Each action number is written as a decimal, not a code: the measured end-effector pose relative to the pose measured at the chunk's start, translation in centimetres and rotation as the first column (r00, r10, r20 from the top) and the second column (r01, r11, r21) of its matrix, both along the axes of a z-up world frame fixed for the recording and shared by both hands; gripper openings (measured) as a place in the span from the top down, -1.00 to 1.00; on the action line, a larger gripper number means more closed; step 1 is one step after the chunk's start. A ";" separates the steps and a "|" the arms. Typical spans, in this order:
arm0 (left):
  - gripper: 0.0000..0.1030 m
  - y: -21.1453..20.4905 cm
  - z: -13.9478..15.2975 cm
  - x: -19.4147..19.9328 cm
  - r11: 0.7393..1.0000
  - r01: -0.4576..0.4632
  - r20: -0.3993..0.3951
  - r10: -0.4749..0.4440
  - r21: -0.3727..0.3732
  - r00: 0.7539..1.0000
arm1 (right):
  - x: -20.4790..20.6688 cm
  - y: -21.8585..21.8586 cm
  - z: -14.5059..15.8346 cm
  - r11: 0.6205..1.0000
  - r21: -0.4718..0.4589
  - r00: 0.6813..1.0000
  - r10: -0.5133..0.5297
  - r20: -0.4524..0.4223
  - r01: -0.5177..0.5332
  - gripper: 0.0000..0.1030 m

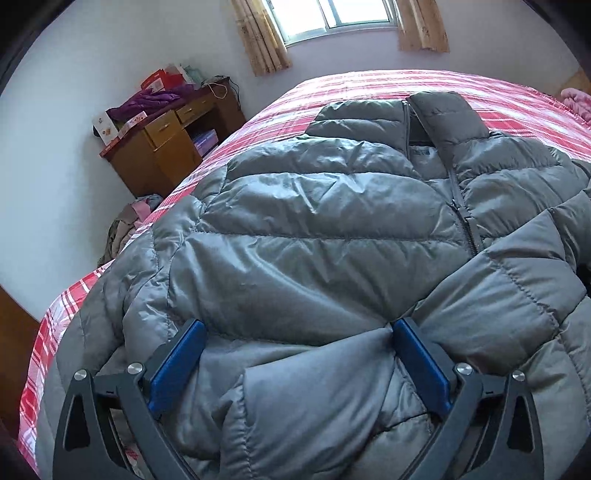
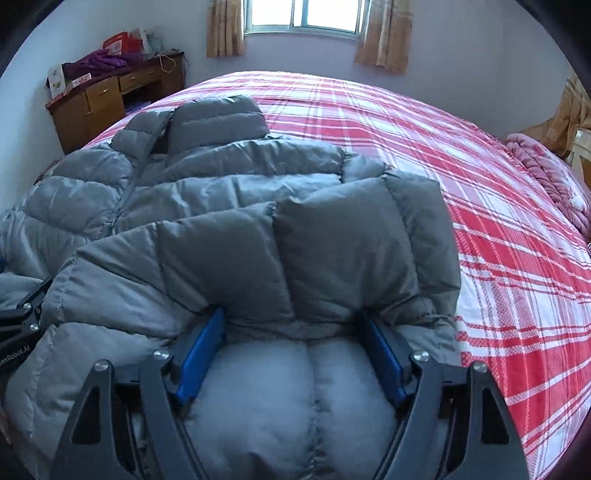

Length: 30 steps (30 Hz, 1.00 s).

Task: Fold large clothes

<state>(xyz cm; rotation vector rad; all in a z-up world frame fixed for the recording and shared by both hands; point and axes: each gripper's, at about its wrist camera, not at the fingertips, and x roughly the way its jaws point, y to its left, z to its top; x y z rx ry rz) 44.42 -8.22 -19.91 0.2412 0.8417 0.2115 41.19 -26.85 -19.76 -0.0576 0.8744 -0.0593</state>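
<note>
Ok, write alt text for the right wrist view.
A grey puffer jacket lies on a bed with a red plaid sheet, a thick fold bulging between the wide-set blue pads of the right gripper. A wooden desk and window stand behind.

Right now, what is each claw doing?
Left gripper: jaws wide, grey puffer jacket bunched between them; grip cannot be told.
Right gripper: jaws wide, jacket hem between them; grip cannot be told.
</note>
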 end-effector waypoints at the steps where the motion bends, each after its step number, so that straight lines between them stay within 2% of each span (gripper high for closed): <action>1: -0.98 -0.1 0.0 0.0 1.000 -0.001 0.003 0.001 0.008 1.000 | 0.1 0.1 0.0 1.000 -0.007 1.000 -0.001 -0.001 0.001 -0.54; 5: -0.98 -0.5 0.1 0.0 0.999 0.000 0.004 0.000 0.033 1.000 | 0.7 0.6 0.0 1.000 -0.027 1.000 -0.004 -0.007 0.004 -0.56; 7: -0.98 -0.2 1.1 -0.2 0.999 0.022 -0.030 -0.021 0.033 0.999 | 0.8 0.6 0.2 1.000 -0.022 1.000 -0.002 -0.012 0.001 -0.56; 9: -0.98 0.8 3.7 -2.0 0.999 0.046 0.021 -0.045 -0.011 0.999 | 0.3 0.4 1.1 1.000 -0.025 1.000 0.007 -0.017 -0.007 -0.57; 10: -0.98 1.4 5.1 -3.1 0.997 0.069 0.047 -0.068 -0.031 0.997 | -0.7 0.1 2.1 0.999 -0.033 1.000 -0.013 0.012 0.013 -0.57; 11: -0.98 2.6 7.0 -4.9 0.996 0.090 0.080 -0.087 -0.030 0.993 | -1.5 -0.2 2.9 0.999 -0.024 0.999 -0.026 0.043 0.027 -0.61; 13: -0.98 5.3 9.0 -7.9 0.996 0.088 0.121 -0.087 -0.003 0.989 | -4.3 -0.9 4.9 0.999 0.036 0.996 -0.021 0.088 0.018 -0.80; 14: -0.98 6.9 9.3 -9.3 0.997 0.075 0.132 -0.076 0.012 0.988 | -6.3 -1.2 5.7 0.998 0.071 0.995 -0.008 0.095 0.001 -0.88; 16: -0.98 10.6 9.1 -11.5 0.998 0.013 0.123 -0.020 0.058 0.992 | -9.5 -1.2 6.2 0.997 0.075 0.995 0.024 0.092 -0.031 -0.88; 18: -0.98 15.5 7.7 -14.1 0.992 -0.071 0.089 0.062 0.104 0.994 | -13.4 -0.9 5.7 0.998 0.031 0.995 0.045 0.087 -0.048 -0.88; 20: -0.98 20.8 6.6 -17.1 0.976 -0.181 0.075 0.173 0.119 0.982 | -16.6 -0.8 4.7 0.999 0.002 0.996 0.051 0.080 -0.051 -0.88; 24: -0.98 28.0 6.0 -22.8 0.945 -0.324 0.080 0.320 0.042 0.944 | -21.6 -1.4 2.8 0.999 -0.031 0.996 0.011 0.087 -0.008 -0.88; 27: -0.98 31.1 5.2 -25.4 0.927 -0.371 0.032 0.373 -0.054 0.927 | -23.5 -1.4 2.4 0.999 -0.039 0.994 -0.014 0.106 0.019 -0.88; 30: -0.98 32.0 4.4 -26.6 0.913 -0.384 0.007 0.388 -0.137 0.922 | -23.9 -1.1 1.9 0.999 -0.039 0.995 -0.008 0.104 0.012 -0.88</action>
